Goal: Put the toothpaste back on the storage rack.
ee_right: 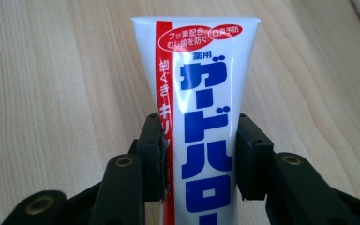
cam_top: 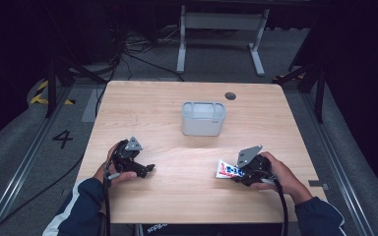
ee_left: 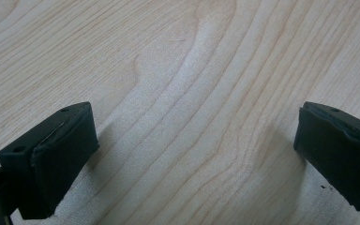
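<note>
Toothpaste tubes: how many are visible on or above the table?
1. The toothpaste tube is clamped in the right gripper, near the table's right front. The grey bin's inside is unclear.

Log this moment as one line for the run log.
left gripper: open, over bare table | right gripper: shut on toothpaste tube | bin: mid-table

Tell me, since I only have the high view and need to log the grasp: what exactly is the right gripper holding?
Observer: A toothpaste tube, white with a red stripe and blue Japanese lettering, in the right gripper.
Operator: Is it clamped, or just between the jaws?
Observer: Clamped; both jaws press against the tube's sides.
Operator: And the left gripper, anything in it?
Observer: Nothing. The left gripper has its jaws wide apart over bare table.
</note>
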The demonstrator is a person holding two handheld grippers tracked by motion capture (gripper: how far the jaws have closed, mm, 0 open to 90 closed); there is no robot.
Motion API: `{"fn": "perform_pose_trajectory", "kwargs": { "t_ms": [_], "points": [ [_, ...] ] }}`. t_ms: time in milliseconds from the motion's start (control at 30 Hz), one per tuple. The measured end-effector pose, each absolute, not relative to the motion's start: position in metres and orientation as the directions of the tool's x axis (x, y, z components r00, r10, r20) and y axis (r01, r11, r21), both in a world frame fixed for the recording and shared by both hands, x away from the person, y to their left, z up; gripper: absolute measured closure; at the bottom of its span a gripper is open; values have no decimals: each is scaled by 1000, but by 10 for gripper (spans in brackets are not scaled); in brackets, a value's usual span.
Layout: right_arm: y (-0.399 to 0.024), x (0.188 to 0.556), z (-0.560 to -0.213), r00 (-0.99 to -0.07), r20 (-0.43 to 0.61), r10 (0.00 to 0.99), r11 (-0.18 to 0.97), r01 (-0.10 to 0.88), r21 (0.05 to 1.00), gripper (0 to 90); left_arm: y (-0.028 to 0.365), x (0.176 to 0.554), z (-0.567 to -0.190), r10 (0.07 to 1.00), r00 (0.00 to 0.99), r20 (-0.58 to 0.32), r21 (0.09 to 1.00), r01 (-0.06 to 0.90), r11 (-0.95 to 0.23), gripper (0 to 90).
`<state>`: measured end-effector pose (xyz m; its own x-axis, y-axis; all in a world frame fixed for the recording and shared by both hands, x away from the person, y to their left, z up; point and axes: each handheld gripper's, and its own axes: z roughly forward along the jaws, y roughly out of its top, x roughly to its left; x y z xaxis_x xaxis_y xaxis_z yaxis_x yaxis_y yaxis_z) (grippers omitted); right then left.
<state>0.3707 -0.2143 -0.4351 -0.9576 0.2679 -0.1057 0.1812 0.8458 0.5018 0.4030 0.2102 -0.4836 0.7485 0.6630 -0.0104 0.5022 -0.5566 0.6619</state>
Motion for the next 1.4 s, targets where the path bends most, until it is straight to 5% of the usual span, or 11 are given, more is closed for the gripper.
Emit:
{"fn": "perform_pose_trajectory", "kwargs": {
  "t_ms": [600,1400],
  "points": [
    [-259,375,-412,-899,-64,433,695,287,659,628,210,403,-483,664,748,-13,661,505,-556,1],
    [-294,373,-386,-795,-68,603,488,300,819,630,210,403,-483,663,749,-11,659,504,-558,1]
  ]
}}
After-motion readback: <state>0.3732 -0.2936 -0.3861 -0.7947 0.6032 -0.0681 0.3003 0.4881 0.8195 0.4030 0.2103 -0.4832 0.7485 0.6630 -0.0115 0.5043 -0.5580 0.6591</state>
